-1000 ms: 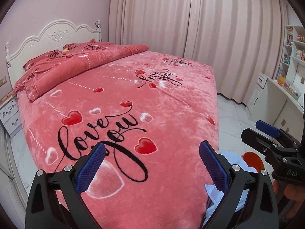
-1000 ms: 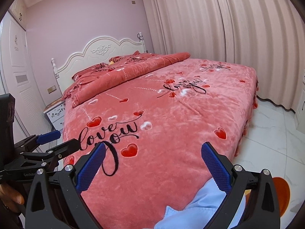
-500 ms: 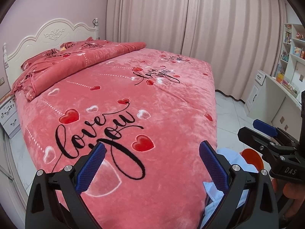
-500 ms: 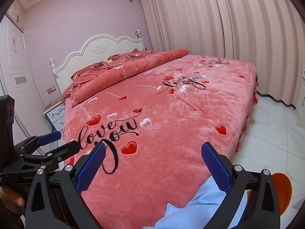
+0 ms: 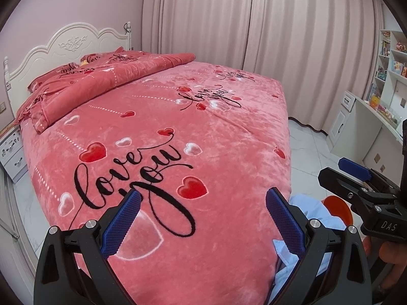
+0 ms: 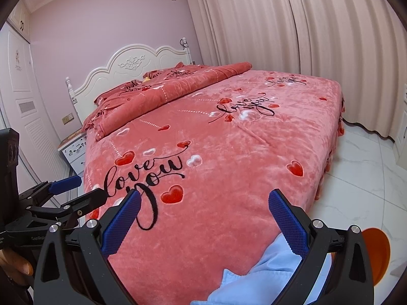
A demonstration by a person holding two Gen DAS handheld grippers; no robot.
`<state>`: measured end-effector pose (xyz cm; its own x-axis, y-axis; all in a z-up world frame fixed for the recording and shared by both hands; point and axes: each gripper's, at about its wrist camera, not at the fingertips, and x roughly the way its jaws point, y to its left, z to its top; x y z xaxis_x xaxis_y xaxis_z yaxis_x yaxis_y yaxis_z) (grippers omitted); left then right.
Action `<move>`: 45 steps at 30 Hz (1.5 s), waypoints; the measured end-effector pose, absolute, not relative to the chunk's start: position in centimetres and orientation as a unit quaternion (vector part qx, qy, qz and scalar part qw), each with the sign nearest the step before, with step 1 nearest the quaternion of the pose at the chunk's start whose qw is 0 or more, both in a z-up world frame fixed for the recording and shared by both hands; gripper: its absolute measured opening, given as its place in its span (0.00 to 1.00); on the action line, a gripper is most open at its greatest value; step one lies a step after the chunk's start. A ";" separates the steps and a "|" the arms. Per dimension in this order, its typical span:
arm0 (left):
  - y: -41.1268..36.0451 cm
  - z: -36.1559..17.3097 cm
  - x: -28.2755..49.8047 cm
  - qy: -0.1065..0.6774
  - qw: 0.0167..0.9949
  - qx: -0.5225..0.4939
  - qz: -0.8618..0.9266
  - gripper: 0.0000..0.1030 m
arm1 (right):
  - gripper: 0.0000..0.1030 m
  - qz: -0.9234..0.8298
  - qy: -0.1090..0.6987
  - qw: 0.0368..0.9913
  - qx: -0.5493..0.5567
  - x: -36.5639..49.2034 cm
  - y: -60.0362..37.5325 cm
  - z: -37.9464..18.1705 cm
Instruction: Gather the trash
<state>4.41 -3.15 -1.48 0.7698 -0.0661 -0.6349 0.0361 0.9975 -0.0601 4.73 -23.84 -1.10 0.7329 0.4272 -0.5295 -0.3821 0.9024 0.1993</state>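
Note:
My left gripper (image 5: 203, 218) is open and empty, held over the near end of a bed with a pink heart-print cover (image 5: 165, 132). My right gripper (image 6: 204, 219) is open and empty too, over the same end of the bed (image 6: 216, 139). Each gripper shows in the other's view: the right one (image 5: 356, 178) at the right edge, the left one (image 6: 68, 190) at the left edge. I see no loose trash on the cover. An orange round object (image 6: 376, 251) stands on the floor at the bed's near right corner (image 5: 338, 208).
A light blue cloth (image 6: 267, 274) hangs at the bed's near right corner. A folded quilt (image 5: 101, 81) lies by the white headboard (image 5: 63, 45). A nightstand (image 6: 73, 152) stands on the left. Curtains (image 5: 254, 38), a white desk and shelves (image 5: 376, 106) line the right. The floor (image 6: 361, 167) is white tile.
Both views have shifted slightly closer over the bed and a bit to the left. Both grippers have stayed open.

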 end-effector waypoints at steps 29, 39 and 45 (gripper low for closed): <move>-3.5 -1.7 4.6 0.347 0.937 -0.017 -0.033 0.94 | 0.95 0.220 0.303 0.926 0.041 5.0 -23.7 -1.6; -3.4 -1.6 4.6 0.346 0.938 -0.017 -0.032 0.94 | 0.95 0.219 0.304 0.926 0.041 5.0 -23.6 -1.6; -3.3 -1.6 4.7 0.349 0.936 -0.016 -0.033 0.94 | 0.95 0.219 0.307 0.925 0.042 5.0 -23.6 -1.6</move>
<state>4.65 -3.28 -1.55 0.7542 -0.0721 -0.6526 0.0503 0.9974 -0.0521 5.00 -23.58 -1.61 0.7151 0.4317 -0.5498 -0.3802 0.9002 0.2124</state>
